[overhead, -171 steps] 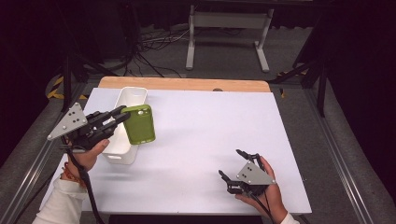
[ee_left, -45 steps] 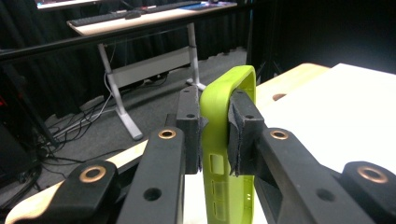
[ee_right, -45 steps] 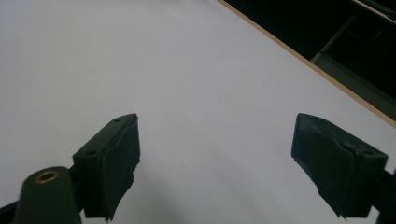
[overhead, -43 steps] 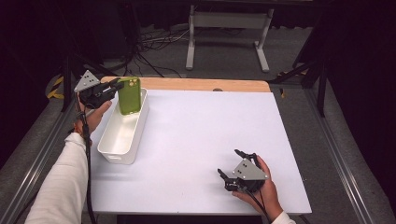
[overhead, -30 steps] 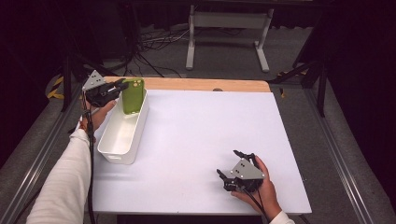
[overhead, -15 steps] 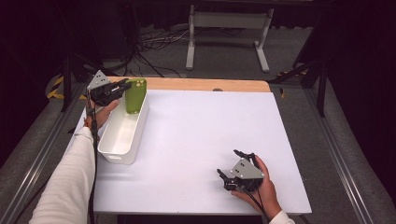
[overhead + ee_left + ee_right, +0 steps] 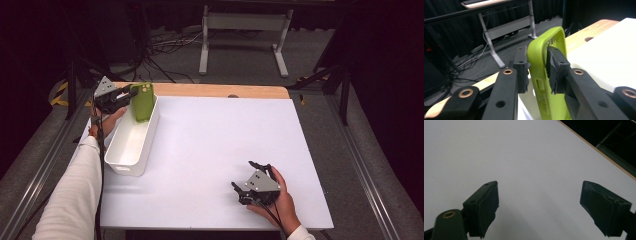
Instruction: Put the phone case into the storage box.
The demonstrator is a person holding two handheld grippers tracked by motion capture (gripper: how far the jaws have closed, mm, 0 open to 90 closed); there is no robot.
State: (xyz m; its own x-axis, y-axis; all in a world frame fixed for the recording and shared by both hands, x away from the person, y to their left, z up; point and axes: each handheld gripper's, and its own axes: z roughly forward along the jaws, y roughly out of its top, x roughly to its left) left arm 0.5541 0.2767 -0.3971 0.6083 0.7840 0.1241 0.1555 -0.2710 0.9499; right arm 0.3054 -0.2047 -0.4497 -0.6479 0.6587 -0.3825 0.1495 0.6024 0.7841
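Observation:
A lime-green phone case (image 7: 143,101) stands upright on edge at the far end of a white bin (image 7: 127,167). My left gripper (image 7: 134,95) reaches it from the left, level with the table. In the left gripper view the case (image 7: 541,100) sits between the two black pads, and both still touch its rim. The jaws of the left gripper (image 7: 536,67) have just been opening a little. My right gripper (image 7: 245,175) rests in a hand on the white table (image 7: 225,135) near the front right. Its jaws (image 7: 539,205) stand wide apart over bare white surface.
The bin lies lengthwise along the table's left side. A wooden strip (image 7: 215,90) runs along the table's far edge. Beyond it are a grey metal stand (image 7: 242,30) and cables on the floor.
Since the oldest frame the left gripper has carried the case from beside the bin's middle to its far end. Over the last second it barely shifted. The right gripper kept still.

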